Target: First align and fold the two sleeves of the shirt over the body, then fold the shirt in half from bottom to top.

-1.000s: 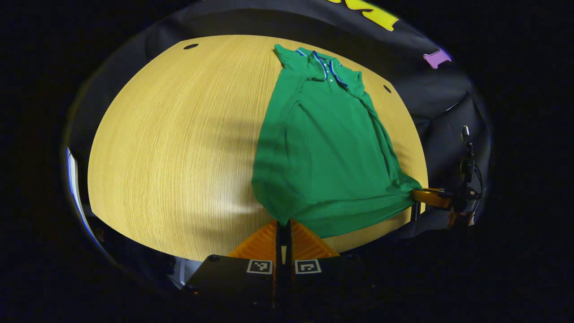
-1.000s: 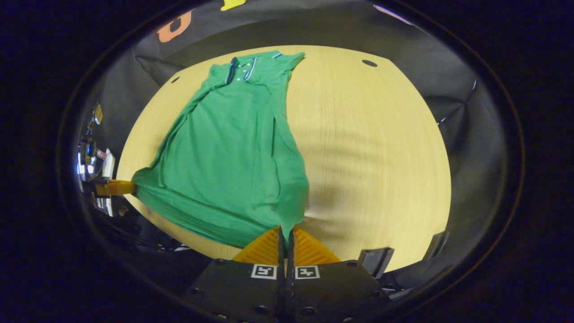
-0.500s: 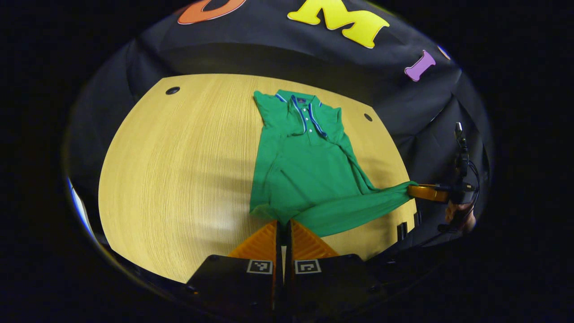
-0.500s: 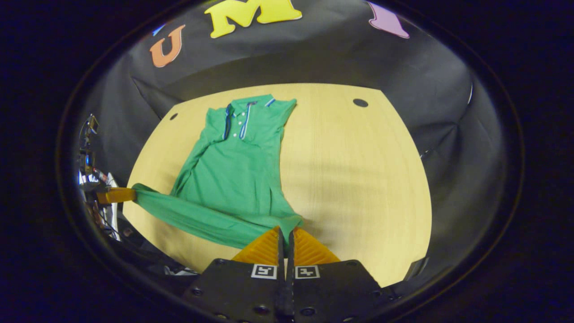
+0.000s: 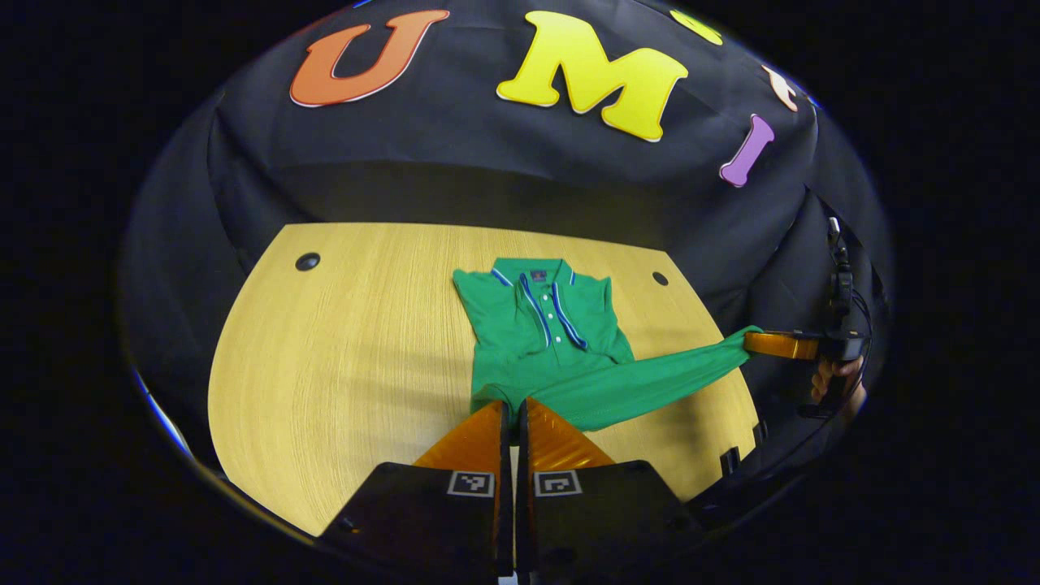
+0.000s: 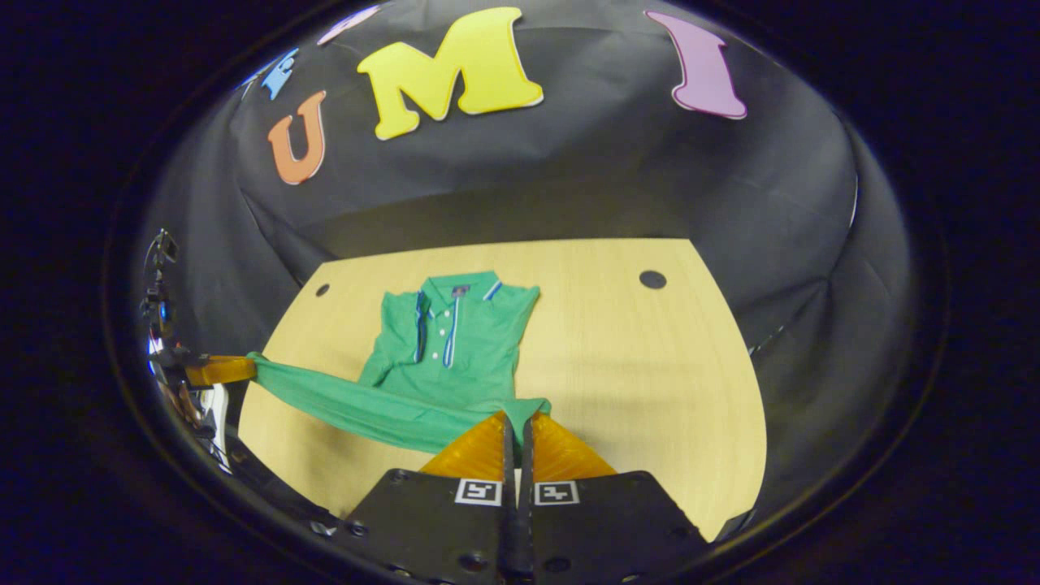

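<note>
A green polo shirt (image 5: 544,325) with a blue-striped collar lies on the wooden table (image 5: 341,341), sleeves folded in. Its bottom hem is raised off the table and stretched as a band between the two grippers, over the lower body. My left gripper (image 5: 512,410) is shut on the hem's left corner. The right gripper (image 5: 751,341) holds the other corner at the far right, with a hand (image 5: 837,382) behind it. In the right gripper view, my right gripper (image 6: 517,421) is shut on its corner of the shirt (image 6: 455,333). The left gripper (image 6: 244,367) pinches the far end.
The table (image 6: 650,366) has small dark round holes near its back corners (image 5: 307,261) (image 6: 652,279). Black cloth walls stand close behind and beside it. Cables and a device hang by the right hand (image 5: 841,284).
Both grippers have lifted the hem and carried it forward toward the collar. The lower body, flat a second ago, is now doubled up, and the shirt looks much shorter.
</note>
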